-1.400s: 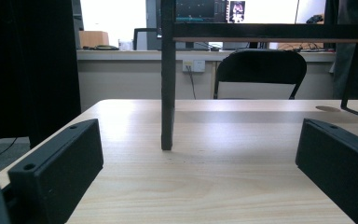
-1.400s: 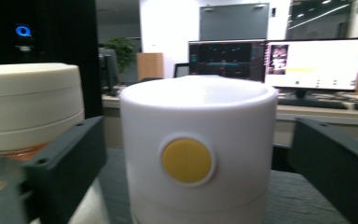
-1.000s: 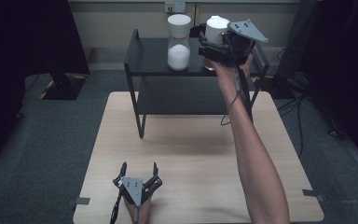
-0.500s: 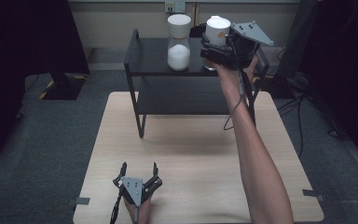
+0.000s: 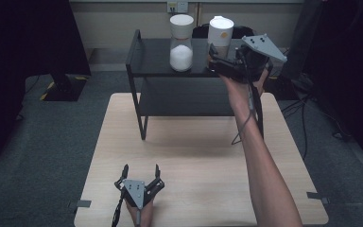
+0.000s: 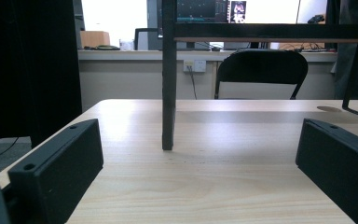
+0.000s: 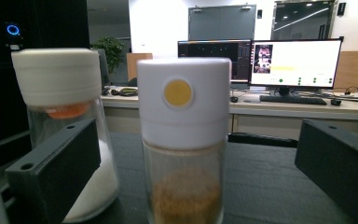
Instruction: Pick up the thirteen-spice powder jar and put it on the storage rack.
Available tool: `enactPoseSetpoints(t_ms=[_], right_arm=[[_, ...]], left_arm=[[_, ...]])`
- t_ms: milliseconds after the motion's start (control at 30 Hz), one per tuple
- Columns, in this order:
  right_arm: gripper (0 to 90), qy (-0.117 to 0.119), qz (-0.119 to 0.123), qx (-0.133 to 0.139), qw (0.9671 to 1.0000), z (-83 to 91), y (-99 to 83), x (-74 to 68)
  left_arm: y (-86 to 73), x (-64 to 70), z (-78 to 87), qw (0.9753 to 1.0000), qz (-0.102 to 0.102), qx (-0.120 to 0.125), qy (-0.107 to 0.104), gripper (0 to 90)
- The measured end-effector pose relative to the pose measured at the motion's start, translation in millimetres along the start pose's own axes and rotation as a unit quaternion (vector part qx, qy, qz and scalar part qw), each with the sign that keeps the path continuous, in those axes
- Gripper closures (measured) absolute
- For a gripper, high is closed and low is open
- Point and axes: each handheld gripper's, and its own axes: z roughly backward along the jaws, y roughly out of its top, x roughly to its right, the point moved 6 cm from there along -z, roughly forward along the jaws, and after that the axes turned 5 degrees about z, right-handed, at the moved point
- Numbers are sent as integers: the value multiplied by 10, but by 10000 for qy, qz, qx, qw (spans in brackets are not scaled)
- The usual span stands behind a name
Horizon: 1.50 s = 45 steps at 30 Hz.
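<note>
Right hand-held gripper (image 5: 216, 60) is up at the black shelf (image 5: 156, 59), jaws spread wide, nothing clamped. Between the jaws in the right gripper view stands the jar with brown powder (image 7: 184, 140): white lid, yellow dot, upright on the shelf top, not touched by either jaw as far as I can tell. In the high view this jar sits at the shelf's right part, just ahead of the jaw tips. Just beside it, to its left, a second jar with white powder (image 7: 67, 130), also white-lidded and upright; the two stand near each other, apart. Two jars total, one shelf.

Left hand-held gripper (image 5: 139, 182) rests low on the desk (image 5: 194, 156) near its front edge, jaws open and empty, well apart from the shelf. Its own view looks along bare wood to a shelf leg (image 6: 168, 84). One black chair (image 6: 260, 74) behind the desk. Two monitors (image 7: 294, 63) in the background.
</note>
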Motion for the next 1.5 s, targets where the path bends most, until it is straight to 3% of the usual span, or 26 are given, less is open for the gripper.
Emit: enactPoseSetpoints(t_ms=[300, 567, 1000, 1333, 1500], right_arm=[[0, 9, 9, 50, 10000, 225, -190, 63], [0, 109, 93, 208, 9997, 506, -346, 101], [0, 35, 263, 447, 9986, 992, -716, 126], [0, -107, 332, 559, 9978, 1293, -1116, 163], [0, -229, 272, 550, 9979, 1424, -1406, 207]], left_arm=[[-1, 6, -1, 10000, 3, 6, 24, 1], [-1, 6, 0, 10000, 0, 6, 24, 0], [-2, 8, 0, 10000, -1, 7, 33, 0], [-2, 8, 0, 10000, -1, 8, 33, 0], [-2, 8, 0, 10000, -2, 8, 33, 0]])
